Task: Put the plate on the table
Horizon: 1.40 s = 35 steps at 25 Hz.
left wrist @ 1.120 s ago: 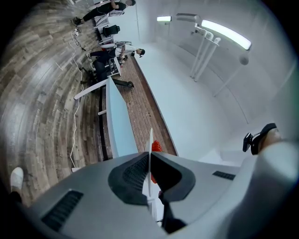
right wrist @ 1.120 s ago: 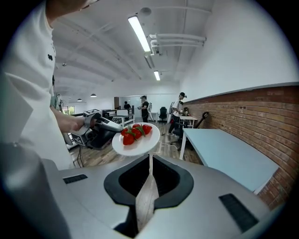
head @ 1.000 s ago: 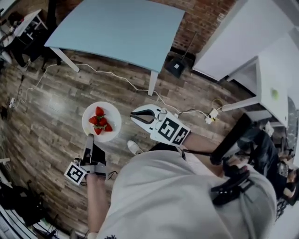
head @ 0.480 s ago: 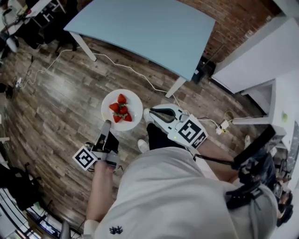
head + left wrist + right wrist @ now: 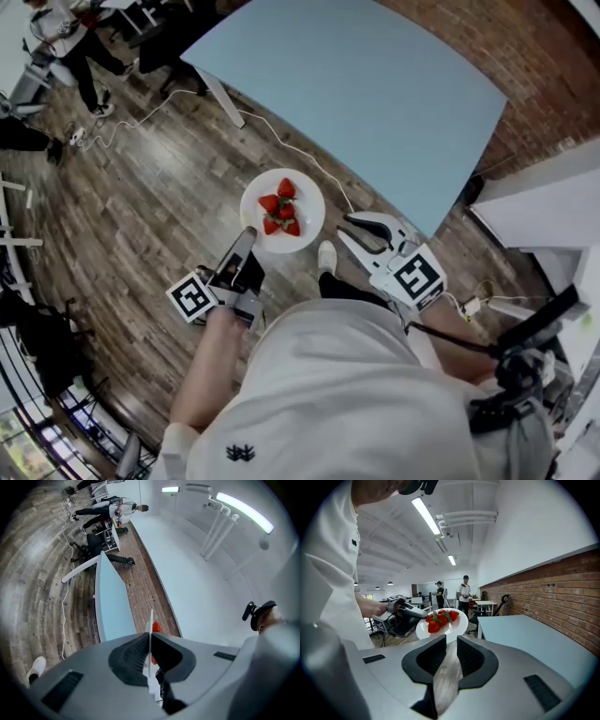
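Observation:
A white plate (image 5: 282, 211) with several strawberries (image 5: 280, 214) hangs level above the wooden floor, just short of the near edge of the light-blue table (image 5: 375, 94). My left gripper (image 5: 246, 242) is shut on the plate's near rim. In the left gripper view the plate (image 5: 150, 641) shows edge-on between the jaws, with a strawberry (image 5: 156, 628) behind it and the table (image 5: 110, 606) ahead. My right gripper (image 5: 349, 227) hovers right of the plate, slightly open and holding nothing. The right gripper view shows the plate (image 5: 442, 620), the left gripper (image 5: 401, 616) and the table (image 5: 534, 639).
A white cable (image 5: 272, 141) runs across the floor past the table's white leg (image 5: 220, 98). My white shoe (image 5: 326, 255) stands below the plate. Brick wall (image 5: 544, 56) lies beyond the table. People (image 5: 464, 592) and desks are further off.
The plate in my left gripper and my right gripper have moved nearer to the blue table, which now fills more of the head view. The grip on the plate is unchanged.

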Available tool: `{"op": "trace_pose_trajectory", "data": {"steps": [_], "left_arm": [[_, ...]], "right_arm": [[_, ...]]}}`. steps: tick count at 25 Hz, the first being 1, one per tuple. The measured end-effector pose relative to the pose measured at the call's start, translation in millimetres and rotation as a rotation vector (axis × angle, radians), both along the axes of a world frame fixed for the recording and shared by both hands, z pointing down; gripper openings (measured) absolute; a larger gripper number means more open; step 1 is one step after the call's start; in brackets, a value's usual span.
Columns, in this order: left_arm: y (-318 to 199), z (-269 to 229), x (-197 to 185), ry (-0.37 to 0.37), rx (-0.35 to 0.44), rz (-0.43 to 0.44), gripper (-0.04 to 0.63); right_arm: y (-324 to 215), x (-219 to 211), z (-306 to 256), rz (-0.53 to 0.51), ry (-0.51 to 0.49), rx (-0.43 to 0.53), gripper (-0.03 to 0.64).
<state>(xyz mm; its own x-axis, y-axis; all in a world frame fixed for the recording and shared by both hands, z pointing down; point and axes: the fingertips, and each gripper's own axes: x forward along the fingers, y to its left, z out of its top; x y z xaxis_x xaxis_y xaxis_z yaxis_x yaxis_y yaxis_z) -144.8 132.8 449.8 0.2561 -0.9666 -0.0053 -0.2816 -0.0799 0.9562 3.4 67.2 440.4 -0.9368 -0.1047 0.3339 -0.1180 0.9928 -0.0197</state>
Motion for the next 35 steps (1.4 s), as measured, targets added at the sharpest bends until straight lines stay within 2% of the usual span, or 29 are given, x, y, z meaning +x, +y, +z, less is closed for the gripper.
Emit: {"op": "trace_pose_trajectory", "data": {"steps": [7, 14, 20, 25, 31, 35], "left_arm": [[-94.7, -0.7, -24.8, 0.016, 0.002, -0.004, 0.011], [-182.6, 3.1, -42.5, 0.015, 0.0, 0.057, 0.011], [-252.6, 19.1, -77.5, 0.041, -0.012, 0.104, 0.011], [-328.2, 24.8, -103.2, 0.023, -0.01, 0.226, 0.011], [-413.7, 37.0, -128.9, 0.019, -0.019, 0.325, 0.011], [-463.0, 59.2, -140.2, 0.023, -0.054, 0.377, 0.011]], "right_arm": [[-92.2, -9.9, 9.9, 0.04, 0.016, -0.013, 0.057], [-154.4, -16.1, 13.3, 0.112, 0.036, -0.01, 0.057], [-204.1, -41.2, 16.0, 0.172, 0.065, 0.005, 0.057], [-260.1, -60.8, 1.3, 0.293, 0.037, 0.021, 0.057], [-314.0, -83.7, -2.6, 0.424, 0.038, -0.01, 0.057], [-339.7, -92.8, 1.0, 0.501, 0.06, -0.021, 0.057]]}}
